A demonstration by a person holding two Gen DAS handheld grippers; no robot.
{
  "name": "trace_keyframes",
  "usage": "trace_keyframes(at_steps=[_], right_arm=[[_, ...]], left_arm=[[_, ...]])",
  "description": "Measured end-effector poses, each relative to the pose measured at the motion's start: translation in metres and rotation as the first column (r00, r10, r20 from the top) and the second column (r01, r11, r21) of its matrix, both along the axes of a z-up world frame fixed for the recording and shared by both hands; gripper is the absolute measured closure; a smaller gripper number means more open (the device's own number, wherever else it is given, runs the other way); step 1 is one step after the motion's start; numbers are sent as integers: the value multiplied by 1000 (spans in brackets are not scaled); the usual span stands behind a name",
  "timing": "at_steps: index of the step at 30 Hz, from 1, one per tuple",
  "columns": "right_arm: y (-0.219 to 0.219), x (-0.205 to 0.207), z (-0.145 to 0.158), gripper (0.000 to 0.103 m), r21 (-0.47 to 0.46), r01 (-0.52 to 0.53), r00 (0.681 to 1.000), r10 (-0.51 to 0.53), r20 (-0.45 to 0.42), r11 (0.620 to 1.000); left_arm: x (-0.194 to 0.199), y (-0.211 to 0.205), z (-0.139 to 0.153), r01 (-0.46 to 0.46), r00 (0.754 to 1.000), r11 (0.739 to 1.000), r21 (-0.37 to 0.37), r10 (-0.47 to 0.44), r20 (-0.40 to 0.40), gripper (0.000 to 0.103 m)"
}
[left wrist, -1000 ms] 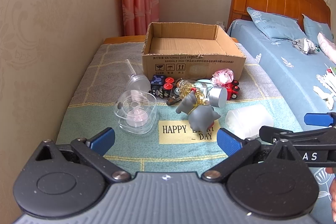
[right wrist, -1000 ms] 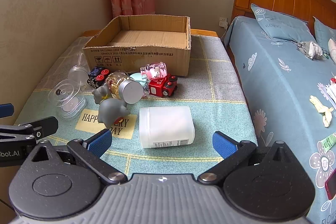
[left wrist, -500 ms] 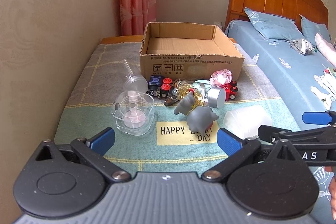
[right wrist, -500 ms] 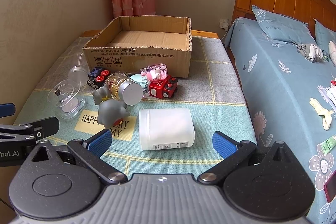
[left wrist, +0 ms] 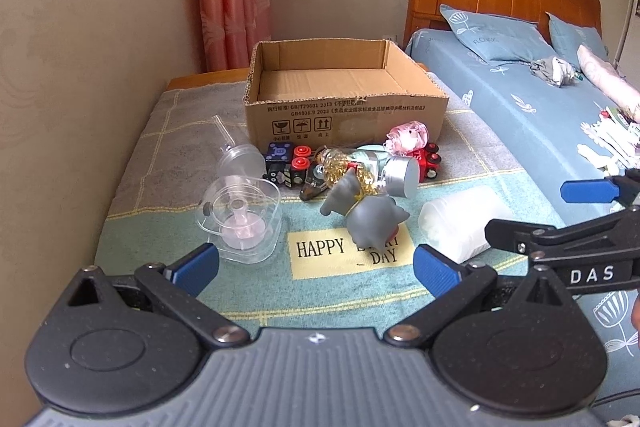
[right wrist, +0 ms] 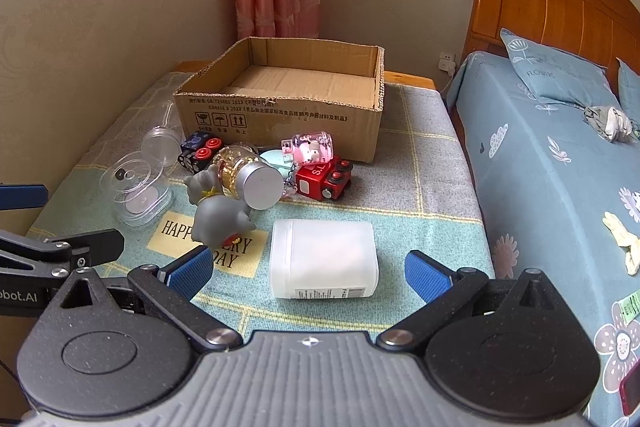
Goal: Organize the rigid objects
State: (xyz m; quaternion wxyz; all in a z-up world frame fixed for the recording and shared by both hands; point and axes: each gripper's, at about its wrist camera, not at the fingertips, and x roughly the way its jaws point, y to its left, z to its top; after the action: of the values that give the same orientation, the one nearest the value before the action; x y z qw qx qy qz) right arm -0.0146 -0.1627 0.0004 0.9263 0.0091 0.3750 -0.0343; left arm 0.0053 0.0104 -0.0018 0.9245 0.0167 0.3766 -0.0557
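Holding both claws, left [left wrist: 314, 261] and right [right wrist: 306, 271], spread and empty. Box [right wrist: 280, 107], at the counter's far edge: nothing inside. Toys [right wrist: 320, 175], clear cases [left wrist: 240, 215], white jar [right wrist: 324, 259]: all loose before it, unsorted. Nothing done yet.

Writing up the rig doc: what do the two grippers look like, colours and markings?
Both alike: left gripper and right gripper have blue finger pads on black speckled linkage arms, silver pivot bolts, two round black discs and a ribbed grey body. White lettering shows on each gripper's side, partly cut off: "DAS" and "bot.AI". No sleeves visible.
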Motion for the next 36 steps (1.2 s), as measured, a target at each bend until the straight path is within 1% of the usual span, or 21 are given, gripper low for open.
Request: trace_keyframes(at_steps=[5, 9, 15, 19, 26, 29, 31, 36], right_arm=[[-9, 2, -12, 0, 0, -30, 999, 30, 13, 1000], [-15, 8, -28, 0, -3, -44, 999, 44, -2, 999], [-17, 16, -53, 0, 11, -56, 995, 57, -76, 998], [-18, 23, -67, 0, 20, -48, 991, 50, -120, 999], [-21, 38, -84, 0, 36, -40, 984, 46, -173, 999], [-18, 44, -87, 0, 3, -48, 984, 48, -170, 999], [-17, 48, -87, 0, 3, -51, 985, 51, -166, 999], [-19, 60, -87, 0, 4, -57, 984, 57, -171, 998]], left_arm=[[6, 10, -14, 2, 1000, 1000, 16, -2, -6, 1], [17, 19, -30, 2, 1000, 1000, 19, -1, -13, 1], [39, 31, -70, -26, 991, 999, 24, 29, -131, 1], [48, 37, -85, -40, 986, 999, 24, 44, -162, 1], [57, 42, -90, -22, 987, 1000, 20, 25, -157, 0], [62, 45, -89, -13, 986, 1000, 20, 16, -163, 0], [67, 45, -90, -17, 988, 1000, 19, 20, -150, 0], [78, 46, -92, 7, 993, 1000, 17, -5, -122, 0]])
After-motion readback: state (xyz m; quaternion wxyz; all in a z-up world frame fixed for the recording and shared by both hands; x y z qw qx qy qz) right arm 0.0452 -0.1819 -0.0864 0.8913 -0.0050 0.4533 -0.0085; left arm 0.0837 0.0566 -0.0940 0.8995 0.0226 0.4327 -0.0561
